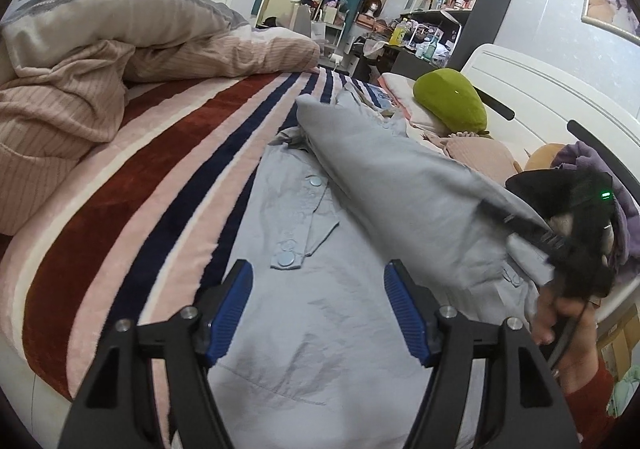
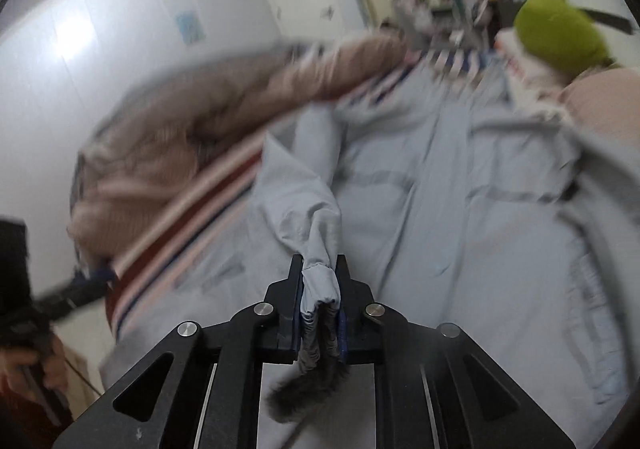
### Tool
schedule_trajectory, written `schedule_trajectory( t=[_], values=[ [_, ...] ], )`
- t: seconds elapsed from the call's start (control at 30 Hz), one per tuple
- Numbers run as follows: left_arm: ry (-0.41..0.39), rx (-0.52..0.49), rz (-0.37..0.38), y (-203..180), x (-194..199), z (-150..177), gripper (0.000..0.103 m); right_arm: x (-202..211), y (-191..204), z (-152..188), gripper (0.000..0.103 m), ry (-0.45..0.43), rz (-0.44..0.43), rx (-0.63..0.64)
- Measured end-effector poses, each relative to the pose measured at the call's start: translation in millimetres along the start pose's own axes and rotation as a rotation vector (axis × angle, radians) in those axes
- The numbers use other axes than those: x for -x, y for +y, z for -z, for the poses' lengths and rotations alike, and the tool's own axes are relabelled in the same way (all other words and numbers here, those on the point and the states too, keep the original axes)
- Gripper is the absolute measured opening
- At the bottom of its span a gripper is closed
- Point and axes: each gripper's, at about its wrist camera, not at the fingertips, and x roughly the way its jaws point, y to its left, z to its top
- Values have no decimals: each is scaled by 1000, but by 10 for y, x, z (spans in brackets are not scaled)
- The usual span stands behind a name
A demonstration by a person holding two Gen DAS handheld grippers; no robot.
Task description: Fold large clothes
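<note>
Carrying the sleeve (image 2: 316,209) clamped in the right gripper (image 2: 319,289) across the jacket (image 1: 320,329) needed a flat, taut sweep; the left gripper (image 1: 318,313) hung open

We find open passage over the striped blanket (image 1: 132,185) left of the pale blue garment (image 1: 320,329), hemmed by the heaped comforter (image 1: 80,89) beyond and the green pillow (image 1: 450,99) and headboard (image 1: 540,89) rightward.

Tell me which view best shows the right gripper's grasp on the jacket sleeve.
Right wrist view: the right gripper has its fingers shut on the light blue sleeve, sharp and centred. The left wrist view shows that grasp only at its right edge, dark and blurred.
</note>
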Motion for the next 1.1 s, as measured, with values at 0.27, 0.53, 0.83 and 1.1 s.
schedule_trajectory(
  t=[0.27, 0.53, 0.83, 1.1],
  values=[
    [13, -45, 13, -314, -72, -7, 67, 496, -869, 203, 8, -58, 123, -265],
    [31, -81, 0, -565, -165, 27, 71, 375, -1049, 638, 8, 103, 63, -323],
    [6, -98, 20, -653, -123, 23, 77, 439, -946, 746, 39, 157, 109, -251],
    [-11, -110, 24, -671, -125, -2, 77, 1891, -1177, 743, 79, -176, 282, -202]
  ],
)
